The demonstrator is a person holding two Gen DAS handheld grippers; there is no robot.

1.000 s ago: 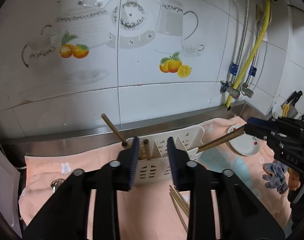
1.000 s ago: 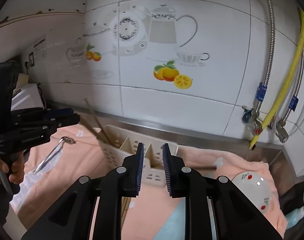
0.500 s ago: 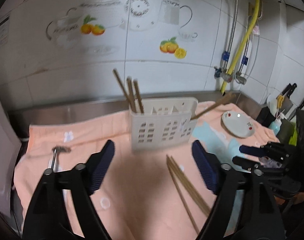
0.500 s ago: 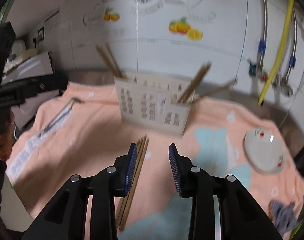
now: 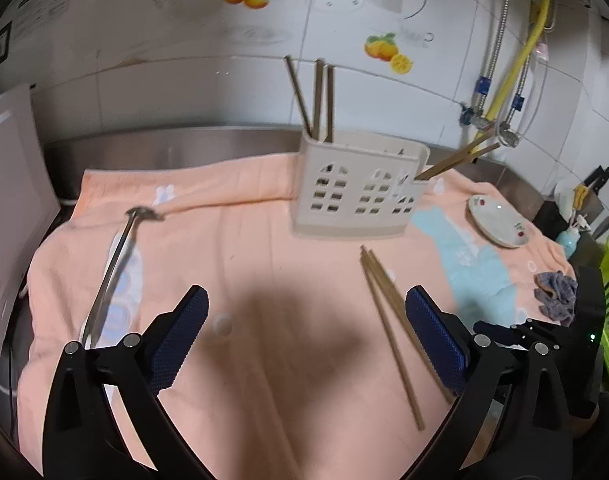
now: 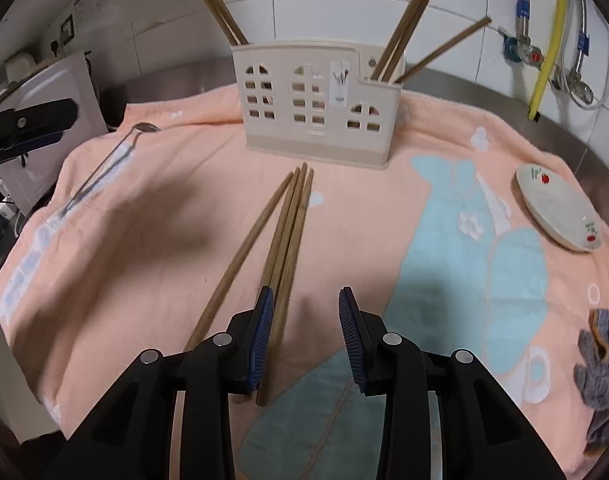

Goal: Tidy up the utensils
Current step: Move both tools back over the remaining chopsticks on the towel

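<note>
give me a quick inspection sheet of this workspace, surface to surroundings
surface: peach towel with a blue print over a steel counter.
job's things: cream caddy upright, chopsticks standing at both its ends; loose chopsticks on the towel in front; metal ladle lying at the towel's left.
clutter: small plate; grey cloth.
grippers: left gripper opening, nothing between its jaws; right gripper open over the loose chopsticks' near ends, one pad beside them.
cables: nothing seen.
surroundings: tiled wall; yellow hose and braided pipes.
</note>
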